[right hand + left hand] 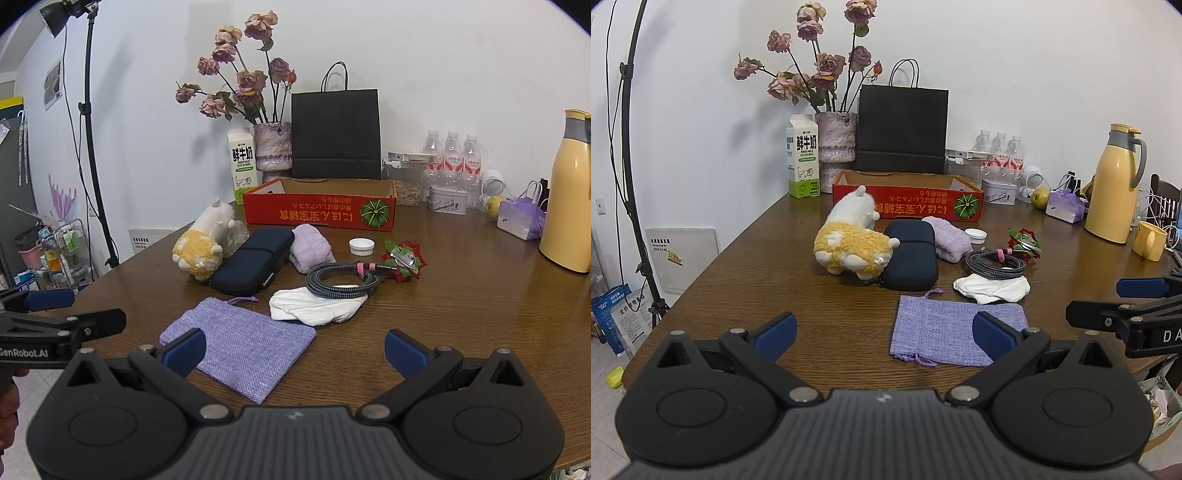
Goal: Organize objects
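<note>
Both grippers, left gripper (884,334) and right gripper (295,350), stand spread and empty. On the table (775,288): one purple pouch (955,332) at six o'clock, one plush toy (851,240) at ten, one navy case (910,254) mid-cluster, one coiled cable (995,262) at three, and three water bottles (999,147) at one.

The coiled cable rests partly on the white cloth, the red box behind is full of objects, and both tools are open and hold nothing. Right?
Not quite. The red box looks empty in the right wrist view. The coiled cable does rest partly on the white cloth, and the left tool and right tool are open, holding nothing.
</note>
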`<state>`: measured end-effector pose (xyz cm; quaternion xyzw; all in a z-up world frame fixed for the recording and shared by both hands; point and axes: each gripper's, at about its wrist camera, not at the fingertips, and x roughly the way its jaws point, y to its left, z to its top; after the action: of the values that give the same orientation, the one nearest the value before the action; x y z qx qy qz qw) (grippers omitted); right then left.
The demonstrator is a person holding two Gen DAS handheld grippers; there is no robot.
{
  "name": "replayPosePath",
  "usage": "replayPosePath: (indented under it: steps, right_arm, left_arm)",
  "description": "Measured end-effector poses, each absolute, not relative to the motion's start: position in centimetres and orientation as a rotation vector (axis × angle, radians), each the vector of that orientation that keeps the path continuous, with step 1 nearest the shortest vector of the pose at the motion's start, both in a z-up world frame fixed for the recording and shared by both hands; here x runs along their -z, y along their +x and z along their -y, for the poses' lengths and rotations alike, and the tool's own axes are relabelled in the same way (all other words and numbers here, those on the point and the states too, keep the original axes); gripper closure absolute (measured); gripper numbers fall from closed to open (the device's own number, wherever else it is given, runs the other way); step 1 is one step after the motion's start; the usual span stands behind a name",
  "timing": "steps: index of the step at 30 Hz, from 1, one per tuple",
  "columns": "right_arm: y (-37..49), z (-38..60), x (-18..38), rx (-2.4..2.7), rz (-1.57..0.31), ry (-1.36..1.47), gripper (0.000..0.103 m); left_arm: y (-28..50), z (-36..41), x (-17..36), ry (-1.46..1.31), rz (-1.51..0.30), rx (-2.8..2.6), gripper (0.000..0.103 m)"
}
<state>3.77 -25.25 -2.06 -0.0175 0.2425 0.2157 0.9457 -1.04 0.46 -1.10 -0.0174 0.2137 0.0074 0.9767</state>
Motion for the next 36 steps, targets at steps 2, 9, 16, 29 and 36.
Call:
replayPosePath:
  steps: [2,9,16,29,36]
  right_arm:
    - [3.77,25.25,2.05,-0.44,-0.494,-0.036,0.0]
    - [3.74,25.26,2.12,-0.439,-0.493,-0.036,0.0]
    - [3.72,25.14,1.87,-0.441,-0.493,-0.037,0.0]
    - [3.72,25.16,1.97,-0.442,-0.493,-0.037,0.0]
    - [3.7,25.18,2.05,-0.441,-0.492,-0.037,0.0]
  left_arm:
    - [-1.04,-0.45,1.09,-0.034,-0.43,-0.016,0.0]
    - [-1.07,-0.46,1.09,-0.035,-0.43,-0.014,0.0]
    - [-1.2,-0.44,1.07,-0.035,-0.428,-0.013,0.0]
    - [-1.2,-0.45,1.06,-0.035,-0.428,-0.014,0.0]
    - [-1.25,-0.4,1.05,-0.035,-0.428,-0.013,0.0]
